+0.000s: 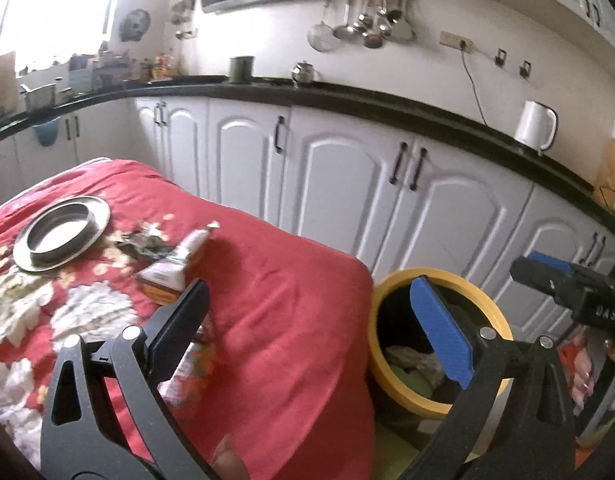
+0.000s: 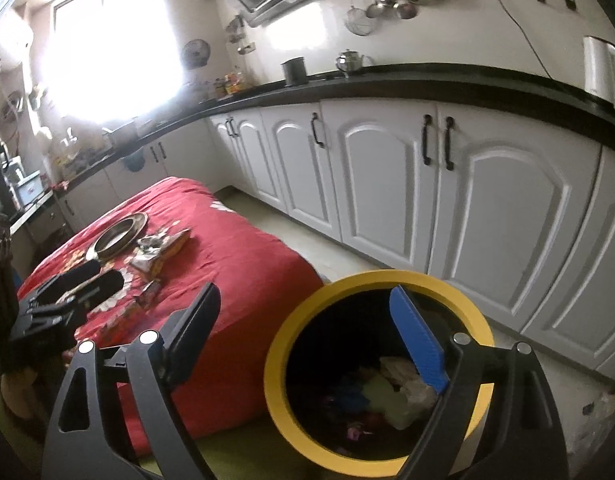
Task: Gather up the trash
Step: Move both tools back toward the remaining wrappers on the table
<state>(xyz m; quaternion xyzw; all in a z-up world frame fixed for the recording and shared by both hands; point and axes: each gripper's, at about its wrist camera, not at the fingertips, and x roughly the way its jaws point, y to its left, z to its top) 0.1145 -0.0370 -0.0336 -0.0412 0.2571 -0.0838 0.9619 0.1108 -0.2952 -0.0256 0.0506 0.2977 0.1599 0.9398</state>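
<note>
A red flowered cloth (image 1: 291, 304) covers the table. On it lie crumpled wrappers (image 1: 145, 240), a small orange-and-white carton (image 1: 165, 278) and another wrapper (image 1: 187, 372) under my left finger. My left gripper (image 1: 313, 320) hangs open above the table's corner with nothing between its pads. A black bin with a yellow rim (image 2: 275, 360) stands on the floor beside the table, with mixed trash (image 2: 391, 392) inside. My right gripper (image 2: 307, 332) is open and empty over the bin's mouth. The left view shows the bin (image 1: 411, 276) and the right gripper (image 1: 567, 284).
A steel plate (image 1: 63, 236) sits on the cloth beyond the wrappers. White cabinets (image 1: 347, 184) under a black counter run close behind the table and bin, with a white kettle (image 1: 535, 124) on top. A person's hand (image 1: 583, 376) shows at the right edge.
</note>
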